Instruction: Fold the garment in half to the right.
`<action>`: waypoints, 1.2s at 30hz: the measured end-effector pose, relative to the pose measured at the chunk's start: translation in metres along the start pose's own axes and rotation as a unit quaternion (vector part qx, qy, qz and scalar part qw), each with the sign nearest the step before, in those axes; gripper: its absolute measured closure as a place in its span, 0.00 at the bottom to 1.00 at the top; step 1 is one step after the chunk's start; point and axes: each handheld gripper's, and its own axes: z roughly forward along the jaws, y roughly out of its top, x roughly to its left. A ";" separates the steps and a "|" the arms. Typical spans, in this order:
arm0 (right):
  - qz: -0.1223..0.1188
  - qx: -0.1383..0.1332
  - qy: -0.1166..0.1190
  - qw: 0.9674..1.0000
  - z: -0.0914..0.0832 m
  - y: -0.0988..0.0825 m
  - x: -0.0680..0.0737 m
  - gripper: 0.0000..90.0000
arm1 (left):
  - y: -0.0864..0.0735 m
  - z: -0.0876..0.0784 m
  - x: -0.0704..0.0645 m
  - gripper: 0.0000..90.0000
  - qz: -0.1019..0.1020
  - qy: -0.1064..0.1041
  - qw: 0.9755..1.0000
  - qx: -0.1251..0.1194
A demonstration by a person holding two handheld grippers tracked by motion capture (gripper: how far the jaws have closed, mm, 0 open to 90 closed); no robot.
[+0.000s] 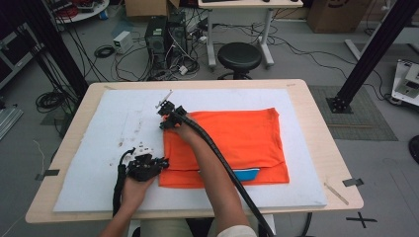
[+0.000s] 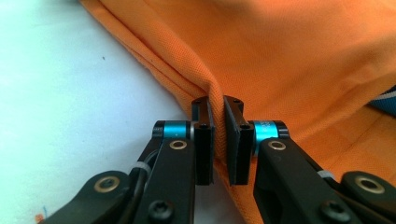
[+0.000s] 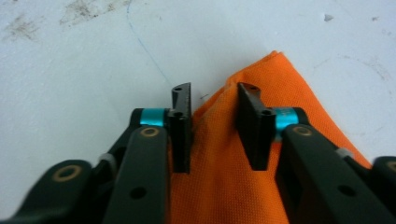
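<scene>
Orange shirt (image 1: 232, 143) lying flat on the white pad (image 1: 123, 123), near the middle of the worktop (image 1: 316, 118). Left gripper (image 1: 160, 163) clamped on the shirt's near left corner, jaws pinched tight on the hem. Right gripper (image 1: 168, 118) at the far left corner, jaws apart astride the cloth, pads not yet pressing. Likely to slip off that thin corner, or snatch just one layer and skew the fold. Bare pad to the left and beyond; worktop edges well apart from both hands.
</scene>
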 end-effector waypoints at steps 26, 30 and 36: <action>0.021 -0.027 0.003 0.999 -0.023 -0.002 -0.013 0.94 | 0.006 -0.006 0.001 0.92 -0.017 -0.013 0.999 -0.028; 0.020 -0.035 0.002 0.999 -0.037 -0.004 -0.017 0.94 | 0.012 -0.010 -0.002 0.93 -0.023 -0.032 0.998 -0.041; 0.028 -0.052 -0.005 0.998 -0.060 -0.013 -0.029 0.94 | 0.029 -0.010 -0.012 0.93 -0.032 -0.066 0.996 -0.058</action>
